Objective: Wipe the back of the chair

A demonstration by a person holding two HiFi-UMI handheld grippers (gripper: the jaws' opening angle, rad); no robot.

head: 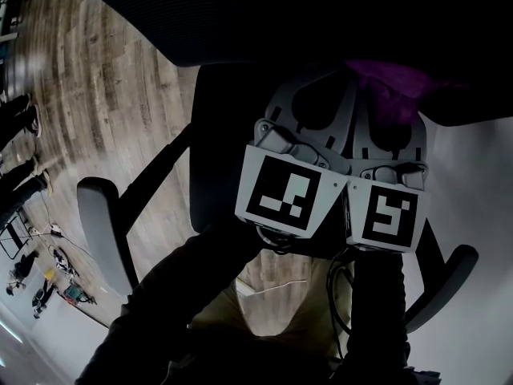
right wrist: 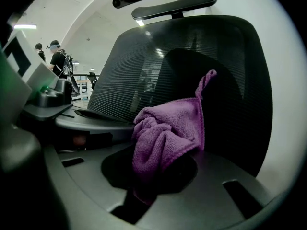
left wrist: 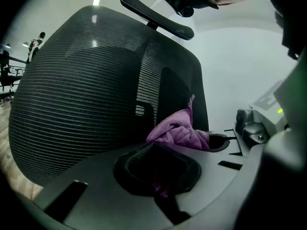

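Note:
The black mesh chair back [left wrist: 81, 95] fills the left gripper view and rises behind the cloth in the right gripper view [right wrist: 158, 61]. A bunched purple cloth [right wrist: 165, 133] comes up out of my right gripper [right wrist: 153, 171], which is shut on it, and rests against the mesh. From the left gripper view the cloth [left wrist: 180, 131] lies just right of my left gripper [left wrist: 156, 169], whose jaws look shut, with only a purple sliver low in its recess. In the head view both grippers, left [head: 309, 115] and right [head: 389, 127], sit side by side at the chair back [head: 224, 127] under the cloth [head: 393, 79].
The chair's headrest [right wrist: 177, 6] sticks out above the back. Grey armrests flank it, left [head: 104, 231] and right [head: 449, 279]. The wooden floor [head: 96, 95] lies to the left. People stand far off in the room [right wrist: 57, 59].

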